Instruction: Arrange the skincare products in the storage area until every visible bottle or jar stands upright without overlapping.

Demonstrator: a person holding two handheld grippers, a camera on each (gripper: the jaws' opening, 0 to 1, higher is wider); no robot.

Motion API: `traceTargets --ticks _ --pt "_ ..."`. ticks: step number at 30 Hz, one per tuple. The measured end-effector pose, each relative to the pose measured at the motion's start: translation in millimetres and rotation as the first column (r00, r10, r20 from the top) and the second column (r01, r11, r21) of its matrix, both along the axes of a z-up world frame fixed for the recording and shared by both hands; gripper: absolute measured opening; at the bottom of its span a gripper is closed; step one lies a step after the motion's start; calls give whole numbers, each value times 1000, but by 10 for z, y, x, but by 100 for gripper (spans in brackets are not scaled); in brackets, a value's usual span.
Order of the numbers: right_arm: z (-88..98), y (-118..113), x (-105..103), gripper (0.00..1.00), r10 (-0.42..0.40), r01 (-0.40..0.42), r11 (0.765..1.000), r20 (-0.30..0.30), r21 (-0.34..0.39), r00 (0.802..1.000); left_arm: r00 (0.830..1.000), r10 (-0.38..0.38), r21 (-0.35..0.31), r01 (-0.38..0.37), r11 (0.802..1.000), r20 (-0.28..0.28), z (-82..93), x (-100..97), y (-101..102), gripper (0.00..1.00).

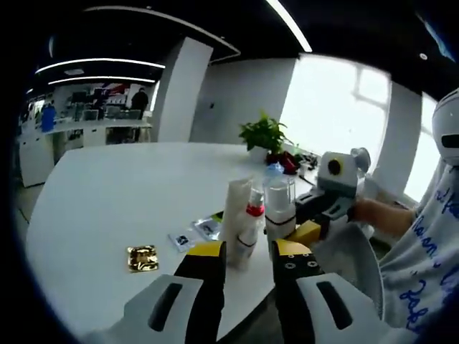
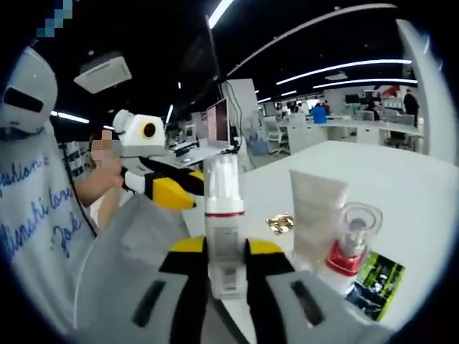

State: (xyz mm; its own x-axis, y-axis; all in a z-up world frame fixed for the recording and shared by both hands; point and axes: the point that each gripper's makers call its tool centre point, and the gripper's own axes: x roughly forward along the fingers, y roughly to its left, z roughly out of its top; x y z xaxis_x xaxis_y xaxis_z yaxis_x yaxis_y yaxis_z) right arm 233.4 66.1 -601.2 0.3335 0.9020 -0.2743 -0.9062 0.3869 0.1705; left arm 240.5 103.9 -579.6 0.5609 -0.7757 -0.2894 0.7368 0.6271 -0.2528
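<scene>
Right gripper (image 2: 228, 261) holds a pump bottle (image 2: 223, 215) upright near the edge of the white table (image 1: 107, 193).

Its jaws are clamped on the lower body of this bottle. The left gripper (image 1: 247, 261) hangs with jaws apart, holding nothing, just before the products. Beside the pump bottle stand a white tube (image 2: 315, 208) and a red-collared spray bottle (image 2: 351, 244), close together, maybe touching. Sachets (image 1: 197, 233) and a gold packet (image 1: 142, 258) lie flat further in; a green plant (image 1: 264, 134) stands at the far edge.

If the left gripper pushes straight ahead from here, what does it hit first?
Probably the red-collared spray bottle standing just ahead of the open left gripper, with the white tube close behind; depth is uncertain.
</scene>
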Motion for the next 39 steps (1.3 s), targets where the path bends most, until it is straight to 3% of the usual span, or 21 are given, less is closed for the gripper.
traceTargets --ticks 7,19,33,39 --pt "-33 103 16 18 6 -5 999 -26 43 1000 999 -48 -45 48 998 12 84 -1 -98 29" --pt "-125 169 -69 19 70 -70 997 -42 15 997 993 -115 -104 114 988 -7 115 98 -204 26" --pt "-123 133 -114 19 100 -99 995 -48 23 994 968 -250 -131 246 960 -15 190 57 -412 20" --pt "-165 88 -170 19 108 -107 994 -93 16 990 953 -301 -118 295 948 -31 155 5 -514 20"
